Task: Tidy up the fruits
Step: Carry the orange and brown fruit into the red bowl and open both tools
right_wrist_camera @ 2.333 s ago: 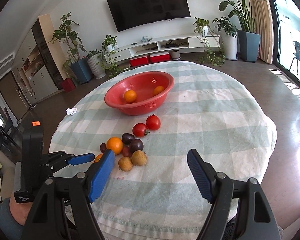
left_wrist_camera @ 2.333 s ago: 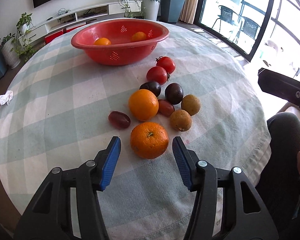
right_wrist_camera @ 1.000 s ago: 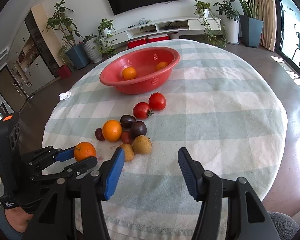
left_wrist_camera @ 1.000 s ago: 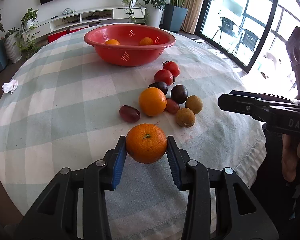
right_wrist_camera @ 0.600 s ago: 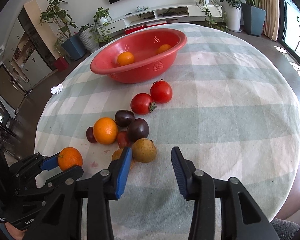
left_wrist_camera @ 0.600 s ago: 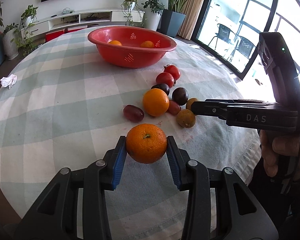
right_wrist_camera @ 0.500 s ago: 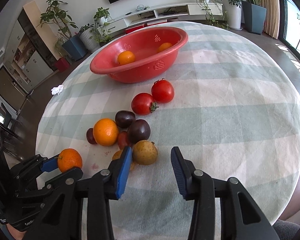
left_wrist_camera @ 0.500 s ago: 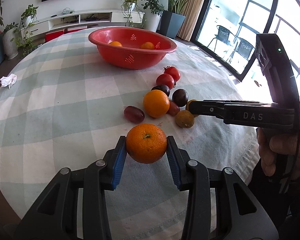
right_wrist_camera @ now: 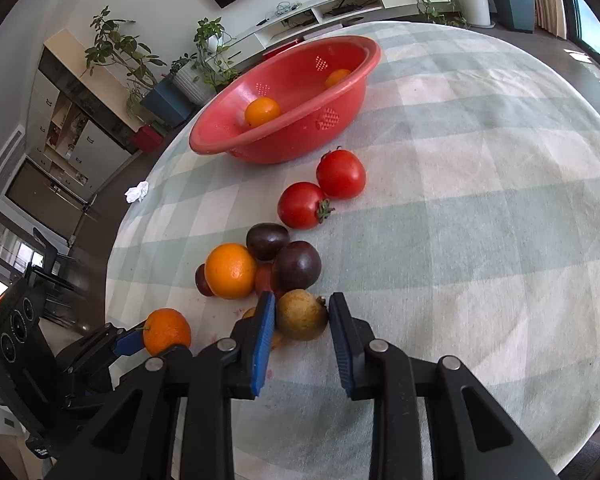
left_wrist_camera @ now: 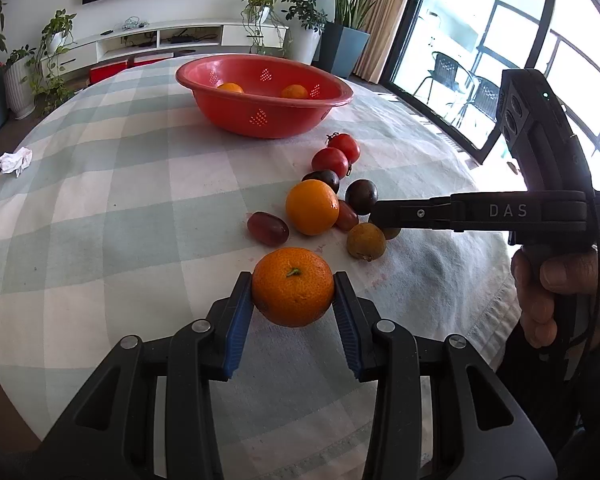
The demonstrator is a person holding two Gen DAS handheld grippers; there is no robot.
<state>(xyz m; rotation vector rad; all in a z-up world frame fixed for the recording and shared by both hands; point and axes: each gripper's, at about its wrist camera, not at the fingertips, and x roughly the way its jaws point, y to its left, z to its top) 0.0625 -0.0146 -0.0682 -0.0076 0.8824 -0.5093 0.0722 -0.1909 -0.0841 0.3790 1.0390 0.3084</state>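
My left gripper is shut on an orange and holds it a little above the tablecloth; it also shows in the right wrist view. My right gripper has its blue pads on both sides of a brown-yellow round fruit that lies on the cloth, the jaws nearly closed on it. A red bowl at the far side holds two small oranges. Between bowl and grippers lie a big orange, two tomatoes, dark plums and a second brown fruit.
The round table carries a pale checked cloth. A crumpled white tissue lies at the left edge. The right gripper's body and the hand stand over the table's right side. Plants, a TV bench and windows are beyond.
My right gripper has moved forward and down and narrowed around the brown-yellow fruit. My left gripper closed on the orange earlier and keeps it lifted, nearly still.
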